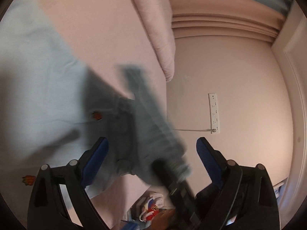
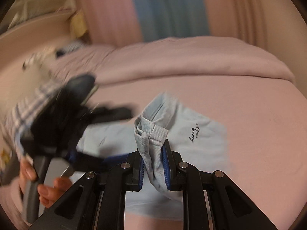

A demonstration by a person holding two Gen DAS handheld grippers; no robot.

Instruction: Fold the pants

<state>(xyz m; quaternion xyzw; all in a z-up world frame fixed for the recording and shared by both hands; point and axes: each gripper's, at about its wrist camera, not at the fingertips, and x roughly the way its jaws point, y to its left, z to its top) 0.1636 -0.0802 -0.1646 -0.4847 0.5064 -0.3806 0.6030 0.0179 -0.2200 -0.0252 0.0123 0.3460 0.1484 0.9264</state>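
1. Pink bed sheet (image 2: 239, 115) covers the whole working surface, and the light blue pants (image 2: 201, 140) lie spread on it, close in front of both cameras.
2. Nearest in the right wrist view, the right hand-held gripper (image 2: 154, 169) is clamped on a bunched part of the pants, a stitched hem or waistband edge (image 2: 157, 132) that stands up between the blue pads (image 2: 166, 169). This part is lifted off the bed, while the rest of the cloth stays flat.
3. Nearest in the left wrist view, the left hand-held gripper (image 1: 151, 153) has its jaws wide apart. The pads press on nothing; a blurred dark shape, probably the other tool, crosses in front of them.
4. A little farther, at the left of the right wrist view, the left tool is blurred, and a hand (image 2: 38, 180) with a checked sleeve (image 2: 25, 113) holds its handle.
5. Beyond the pants, a folded pink duvet (image 2: 191, 61) lies across the bed, and behind it hang pink and blue curtains (image 2: 168, 9). The left view also shows a wall with a white socket strip (image 1: 214, 113).
6. My judgement: one fold is in progress, with the right side carrying an edge over the cloth.
7. The next move probably needs the left gripper to find a matching edge and close on it, so the fold lands straight and without wrinkles.
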